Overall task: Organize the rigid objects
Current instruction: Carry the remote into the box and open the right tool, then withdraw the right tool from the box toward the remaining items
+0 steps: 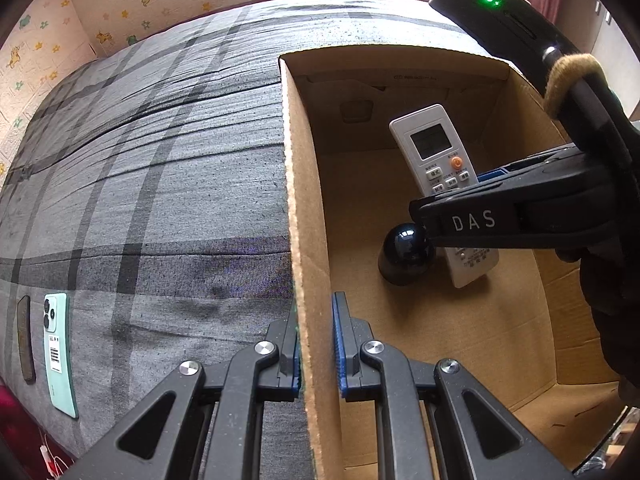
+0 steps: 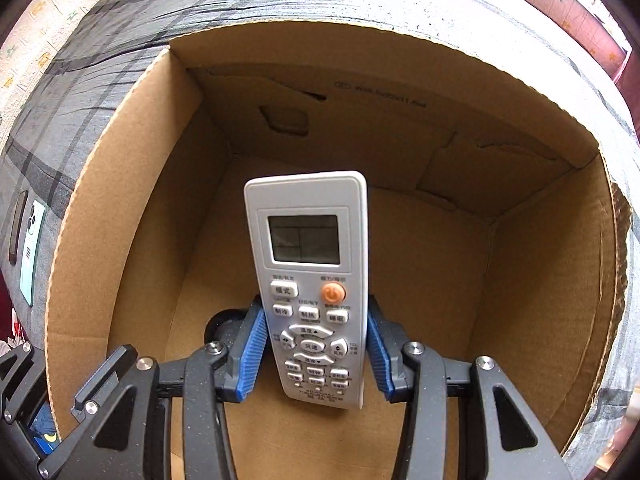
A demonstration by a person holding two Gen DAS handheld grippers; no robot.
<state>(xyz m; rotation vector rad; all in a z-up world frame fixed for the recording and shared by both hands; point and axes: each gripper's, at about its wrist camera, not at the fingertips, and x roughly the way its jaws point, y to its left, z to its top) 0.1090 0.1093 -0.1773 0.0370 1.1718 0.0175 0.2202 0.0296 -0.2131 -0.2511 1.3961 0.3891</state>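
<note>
The right gripper (image 2: 316, 344) is clamping the white remote (image 2: 310, 280) by its sides, inside the cardboard box (image 2: 132, 184). The left gripper (image 1: 316, 344) is straddling the box's left wall, apparently pinching it. A black dome-shaped object (image 1: 404, 256) is sitting on the box floor beside the remote. Outside the box's left wall, a green phone (image 1: 60, 356) is lying on the grey bedspread (image 1: 160, 160).
</note>
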